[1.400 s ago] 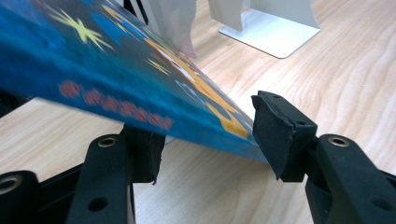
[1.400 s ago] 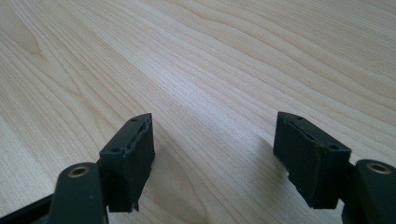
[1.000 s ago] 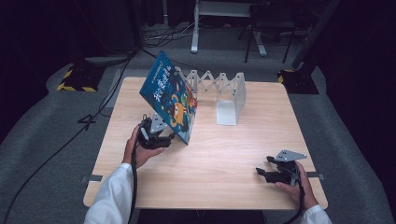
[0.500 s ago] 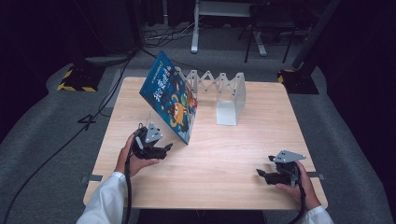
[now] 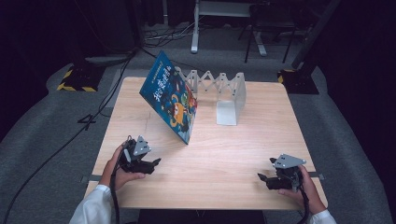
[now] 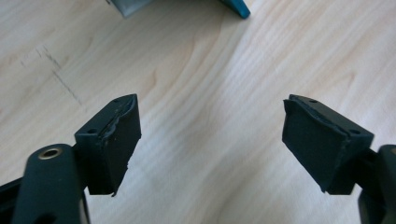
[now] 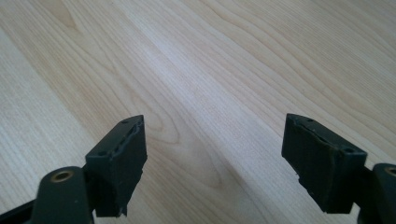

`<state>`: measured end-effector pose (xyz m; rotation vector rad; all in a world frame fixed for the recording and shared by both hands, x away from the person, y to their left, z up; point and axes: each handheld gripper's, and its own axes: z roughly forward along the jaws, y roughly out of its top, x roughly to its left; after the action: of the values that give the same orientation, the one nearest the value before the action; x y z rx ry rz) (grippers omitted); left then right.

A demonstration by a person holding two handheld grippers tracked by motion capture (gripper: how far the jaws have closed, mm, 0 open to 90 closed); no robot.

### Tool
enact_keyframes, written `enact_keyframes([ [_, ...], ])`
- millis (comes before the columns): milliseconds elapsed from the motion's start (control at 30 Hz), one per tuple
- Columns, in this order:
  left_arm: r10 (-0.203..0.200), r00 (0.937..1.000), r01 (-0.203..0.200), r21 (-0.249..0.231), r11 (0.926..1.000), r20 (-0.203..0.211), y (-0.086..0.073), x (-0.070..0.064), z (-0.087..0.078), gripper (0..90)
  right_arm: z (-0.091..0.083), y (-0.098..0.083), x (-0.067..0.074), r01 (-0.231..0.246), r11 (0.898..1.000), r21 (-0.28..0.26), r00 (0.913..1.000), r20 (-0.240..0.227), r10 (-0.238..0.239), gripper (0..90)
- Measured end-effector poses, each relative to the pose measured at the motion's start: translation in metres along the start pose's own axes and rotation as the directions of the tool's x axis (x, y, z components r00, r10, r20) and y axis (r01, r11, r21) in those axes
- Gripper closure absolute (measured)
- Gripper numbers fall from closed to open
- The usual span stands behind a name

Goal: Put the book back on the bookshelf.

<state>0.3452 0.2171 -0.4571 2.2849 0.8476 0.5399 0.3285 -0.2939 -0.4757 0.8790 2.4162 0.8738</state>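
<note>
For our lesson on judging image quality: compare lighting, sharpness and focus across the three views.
High view: table evenly lit, surroundings nearly black, picture soft, book title unreadable. Left gripper view: pads and wood grain fairly sharp, top edge blurred. Right gripper view: bright, soft glare on the wood, faint shadows.

— What stays unclear here?

— In the high view, the blue picture book with cartoon figures on its cover [image 5: 172, 101] leans against the white folding accordion rack [image 5: 219, 86] and hides the rack's left end. The cover's lettering is too small to read.

— And closer in?

— In the left gripper view, the top edge cuts off all but a teal corner of the book [image 6: 236, 6] and a grey scrap of the rack's foot [image 6: 130, 5].
</note>
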Motion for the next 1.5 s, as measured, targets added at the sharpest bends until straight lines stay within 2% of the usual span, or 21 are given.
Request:
enact_keyframes([
  [100, 0.034, 0.9994, -0.035, 0.022, 0.9992, 0.011, -0.009, -0.002, -0.006, 18.6, -0.002, -0.002, 0.000, 0.002, 1.000, 0.000, 1.0000, 0.006, -0.002, 22.6],
  [133, 0.064, 0.9979, -0.064, 0.037, 0.9973, -0.003, -0.014, -0.004, -0.009, 18.1, -0.003, -0.005, -0.001, 0.005, 1.000, -0.001, 0.9999, 0.013, -0.005, 22.6],
  [300, 0.075, 0.9969, -0.074, 0.046, 0.9962, -0.025, -0.026, -0.006, -0.016, 18.5, -0.009, -0.011, -0.003, 0.001, 1.000, -0.029, 0.9995, 0.032, 0.000, 23.3],
  [367, 0.073, 0.9967, -0.071, 0.053, 0.9961, -0.037, -0.032, -0.007, -0.020, 18.6, -0.011, -0.014, -0.006, -0.017, 0.999, -0.032, 0.9988, 0.045, 0.018, 23.3],
  [567, 0.041, 0.9981, -0.038, 0.050, 0.9980, -0.047, -0.048, -0.007, -0.025, 18.3, -0.015, -0.028, -0.018, -0.059, 0.998, -0.025, 0.9957, 0.070, 0.061, 23.3],
  [667, -0.009, 0.9988, 0.010, 0.026, 0.9996, -0.048, -0.059, -0.004, -0.027, 18.2, -0.017, -0.036, -0.024, -0.094, 0.995, -0.021, 0.9919, 0.083, 0.096, 23.3],
  [800, -0.063, 0.9972, 0.065, 0.039, 0.9971, -0.040, -0.074, 0.003, -0.023, 18.3, -0.019, -0.048, -0.030, -0.146, 0.989, -0.021, 0.9862, 0.076, 0.147, 23.2],
  [900, -0.114, 0.9928, 0.116, 0.034, 0.9927, -0.036, -0.084, 0.007, -0.023, 18.3, -0.020, -0.057, -0.033, -0.185, 0.983, -0.016, 0.9797, 0.076, 0.186, 22.8],
  [1000, -0.204, 0.9789, 0.204, 0.019, 0.9788, 0.008, -0.094, 0.012, -0.022, 18.6, -0.022, -0.065, -0.038, -0.230, 0.973, -0.017, 0.9693, 0.086, 0.230, 21.9],
  [1033, -0.204, 0.9789, 0.204, 0.019, 0.9788, 0.008, -0.094, 0.012, -0.022, 18.6, -0.022, -0.065, -0.038, -0.230, 0.973, -0.017, 0.9693, 0.086, 0.230, 21.9],
  [1067, -0.222, 0.9750, 0.222, 0.009, 0.9751, 0.016, -0.096, 0.012, -0.022, 18.6, -0.023, -0.067, -0.041, -0.257, 0.966, -0.024, 0.9622, 0.088, 0.258, 21.9],
  [1133, -0.225, 0.9742, 0.225, 0.004, 0.9744, 0.017, -0.098, 0.013, -0.023, 18.5, -0.022, -0.072, -0.046, -0.289, 0.957, -0.033, 0.9517, 0.098, 0.291, 20.2],
  [1200, -0.221, 0.9751, 0.221, 0.009, 0.9752, 0.015, -0.097, 0.012, -0.023, 18.1, -0.022, -0.073, -0.048, -0.307, 0.951, -0.041, 0.9467, 0.090, 0.309, 19.5],
  [1300, -0.219, 0.9755, 0.219, 0.009, 0.9756, 0.014, -0.097, 0.013, -0.023, 17.8, -0.020, -0.076, -0.049, -0.319, 0.946, -0.061, 0.9419, 0.090, 0.324, 18.6],
  [1500, -0.219, 0.9756, 0.219, 0.008, 0.9757, 0.013, -0.097, 0.013, -0.023, 17.6, -0.020, -0.075, -0.048, -0.321, 0.945, -0.060, 0.9410, 0.094, 0.325, 17.7],
])
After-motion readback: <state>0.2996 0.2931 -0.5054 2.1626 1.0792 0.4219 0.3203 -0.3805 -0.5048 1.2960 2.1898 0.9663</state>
